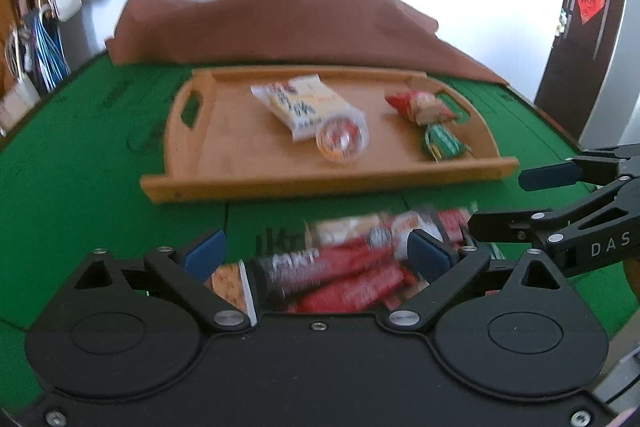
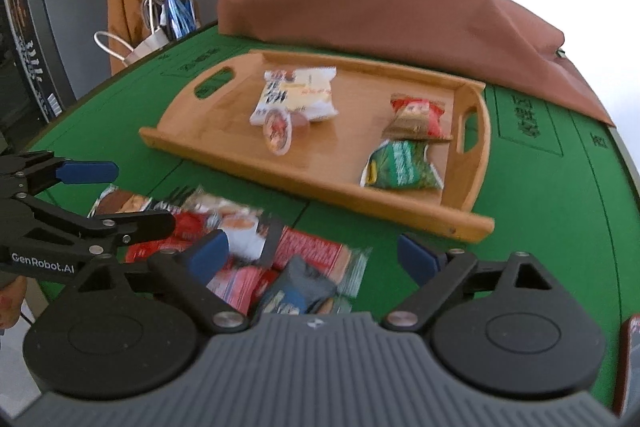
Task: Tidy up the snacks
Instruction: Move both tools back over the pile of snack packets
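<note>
One wooden tray [image 2: 400, 203], four snacks [image 2: 296, 95] on it, two hand-held grippers [image 1: 316, 255].

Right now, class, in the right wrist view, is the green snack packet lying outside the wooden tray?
No: the green snack packet lies inside the wooden tray, near its right handle end, just below a red packet.

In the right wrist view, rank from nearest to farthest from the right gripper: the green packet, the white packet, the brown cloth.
From the right gripper:
1. Green packet, at the wooden tray's near right corner.
2. White packet, toward the tray's far side, left of centre.
3. Brown cloth, behind the tray at the table's back.
</note>
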